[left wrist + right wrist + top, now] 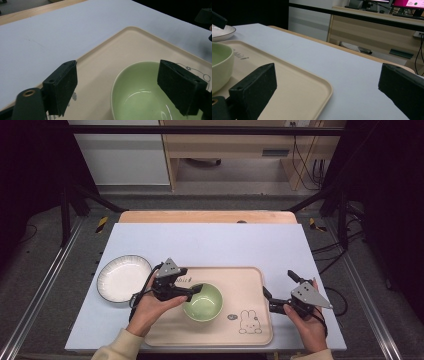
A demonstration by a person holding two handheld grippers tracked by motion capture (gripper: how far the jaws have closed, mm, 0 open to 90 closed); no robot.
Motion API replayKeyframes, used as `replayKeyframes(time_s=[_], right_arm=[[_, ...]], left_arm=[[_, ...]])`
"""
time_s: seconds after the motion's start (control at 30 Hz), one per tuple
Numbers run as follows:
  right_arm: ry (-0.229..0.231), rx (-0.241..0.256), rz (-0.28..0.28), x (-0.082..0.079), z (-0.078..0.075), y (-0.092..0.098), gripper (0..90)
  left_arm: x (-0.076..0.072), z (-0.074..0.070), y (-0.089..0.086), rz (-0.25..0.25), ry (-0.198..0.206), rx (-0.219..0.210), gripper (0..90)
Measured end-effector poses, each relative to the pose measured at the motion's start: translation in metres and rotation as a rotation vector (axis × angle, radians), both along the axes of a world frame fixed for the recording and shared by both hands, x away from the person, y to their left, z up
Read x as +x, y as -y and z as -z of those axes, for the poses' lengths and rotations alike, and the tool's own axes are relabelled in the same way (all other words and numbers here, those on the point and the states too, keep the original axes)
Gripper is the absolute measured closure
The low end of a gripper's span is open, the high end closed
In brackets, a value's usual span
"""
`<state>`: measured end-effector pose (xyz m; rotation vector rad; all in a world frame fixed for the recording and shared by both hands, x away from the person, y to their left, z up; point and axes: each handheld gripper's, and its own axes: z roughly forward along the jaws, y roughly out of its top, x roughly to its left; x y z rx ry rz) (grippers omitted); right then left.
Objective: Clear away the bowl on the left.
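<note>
Two grippers are working over the table, and we are bringing the left gripper (196,290) up to the green bowl (202,302), which is sitting on the beige tray (252,292), toward its left half and just left of the printed rabbit (248,322). Its jaws are standing wide apart: in the left gripper view one pad is hanging over the tray outside the bowl (140,95) and the other over the hollow, so they are straddling the near rim without yet closing on it. We are judging the main risk to be a thin, one-sided pinch: if the jaws are closing on the rim alone, the smooth glaze may be slipping, and the bowl may be tipping or dropping back and knocking the tray. Pushing in too low could also be shoving the bowl across the tray instead of catching it. We are holding the right gripper (280,292) just off the tray's right edge, with its jaws wide and gripping nothing; drifting inward, it could be nudging the tray (294,82) and shifting the bowl under the left jaws. As for contents, the bowl is looking empty, and the white plate (123,277) lying left of the tray on the table (210,245) is looking empty too.
</note>
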<state>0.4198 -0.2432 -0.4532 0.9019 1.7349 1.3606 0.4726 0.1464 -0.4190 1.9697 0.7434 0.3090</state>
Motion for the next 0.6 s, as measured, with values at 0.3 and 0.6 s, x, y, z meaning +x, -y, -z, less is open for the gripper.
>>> replayKeyframes(time_s=[0.3, 0.6], right_arm=[[0.003, 0.001, -0.001, 0.0000, -0.0002, -0.0003, 2.0], [0.005, 0.002, -0.001, 0.0000, -0.0003, -0.0004, 2.0]], left_arm=[[-0.0011, -0.0025, 0.0039, 0.007, -0.008, 0.003, 4.9], [-0.0031, -0.0086, 0.0014, -0.002, 0.032, -0.031, 5.0]])
